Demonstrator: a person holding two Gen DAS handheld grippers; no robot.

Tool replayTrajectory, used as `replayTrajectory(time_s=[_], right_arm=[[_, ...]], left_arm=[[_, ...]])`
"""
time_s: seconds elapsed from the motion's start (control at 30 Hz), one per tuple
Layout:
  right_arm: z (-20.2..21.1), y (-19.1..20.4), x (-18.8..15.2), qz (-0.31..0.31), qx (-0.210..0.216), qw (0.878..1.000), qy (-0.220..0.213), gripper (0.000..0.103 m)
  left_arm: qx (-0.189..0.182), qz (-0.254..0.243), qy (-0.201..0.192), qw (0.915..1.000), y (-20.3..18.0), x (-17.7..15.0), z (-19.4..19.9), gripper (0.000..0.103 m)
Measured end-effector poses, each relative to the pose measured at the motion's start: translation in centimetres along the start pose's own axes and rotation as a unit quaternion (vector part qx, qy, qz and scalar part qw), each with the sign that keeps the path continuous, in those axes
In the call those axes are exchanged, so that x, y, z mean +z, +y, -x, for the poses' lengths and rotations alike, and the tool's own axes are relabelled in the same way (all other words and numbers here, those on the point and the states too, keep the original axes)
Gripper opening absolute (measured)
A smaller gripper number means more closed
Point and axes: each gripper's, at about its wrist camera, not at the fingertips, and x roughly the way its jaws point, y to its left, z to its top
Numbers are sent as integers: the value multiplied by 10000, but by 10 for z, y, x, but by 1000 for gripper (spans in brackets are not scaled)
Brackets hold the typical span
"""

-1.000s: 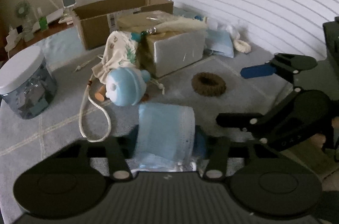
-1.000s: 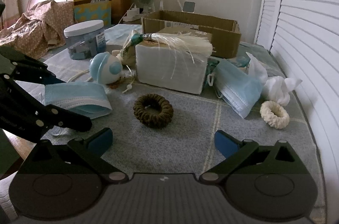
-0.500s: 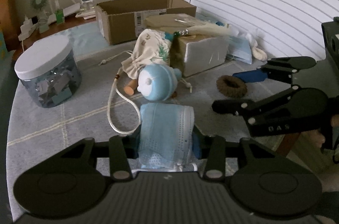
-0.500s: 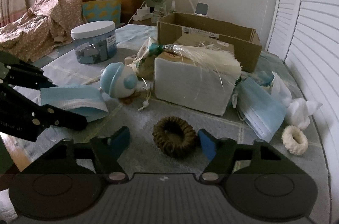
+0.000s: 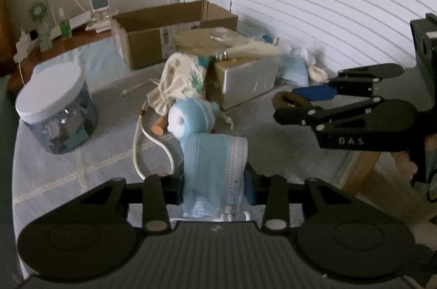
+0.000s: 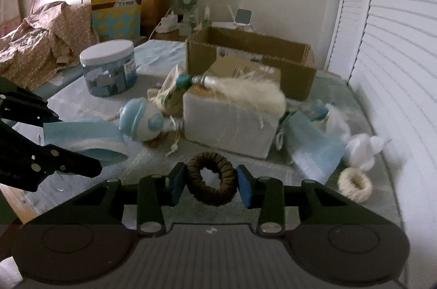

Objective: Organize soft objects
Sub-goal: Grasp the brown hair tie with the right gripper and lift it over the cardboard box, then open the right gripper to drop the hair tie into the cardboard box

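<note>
2 pick-ups look under way at once. The left gripper (image 5: 214,186) is clamped on a folded blue face mask (image 5: 215,168), held level above the quilt (image 5: 82,160). The right gripper (image 6: 210,183), low and level, has its pads touching a brown scrunchie (image 6: 210,185). Likely next: carrying both to the cardboard box (image 6: 248,56) behind.

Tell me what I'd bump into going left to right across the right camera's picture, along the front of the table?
Left hand-held gripper holding the blue face mask → brown scrunchie squeezed in the right hand-held gripper → second blue mask → cream scrunchie.
</note>
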Motion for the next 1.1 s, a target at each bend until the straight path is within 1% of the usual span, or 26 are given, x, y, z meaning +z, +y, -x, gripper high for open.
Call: replayTrajectory(time_s=[0.23, 0.43, 0.53, 0.73, 0.87, 0.97, 1.03, 1.07, 1.1], right_arm=[[23, -7, 33, 28, -145, 9995, -270, 45], [16, -19, 75, 72, -268, 9985, -477, 45], [1, -29, 100, 76, -276, 9983, -509, 45], [-47, -53, 151, 54, -353, 9983, -451, 45], [-81, -66, 179, -14, -342, 9989, -319, 45], [-105, -72, 191, -26, -371, 9990, -246, 46], [-118, -75, 195, -52, -361, 9992, -187, 54], [-124, -78, 197, -111, -336, 9992, -175, 67], [-127, -80, 197, -151, -300, 9993, -139, 74]], left_arm=[[52, -89, -146, 9998, 1, 14, 19, 38], [148, -120, -244, 9995, 5, 22, 26, 38], [185, -105, -287, 9994, 9, 26, 27, 38], [272, -6, -313, 9991, 21, 31, 27, 38], [394, 82, -296, 9988, 32, 35, 25, 38], [468, 128, -274, 9984, 38, 37, 24, 38], [505, 140, -255, 9983, 41, 39, 23, 38], [521, 137, -245, 9982, 43, 40, 22, 38], [532, 123, -238, 9982, 43, 42, 21, 38]])
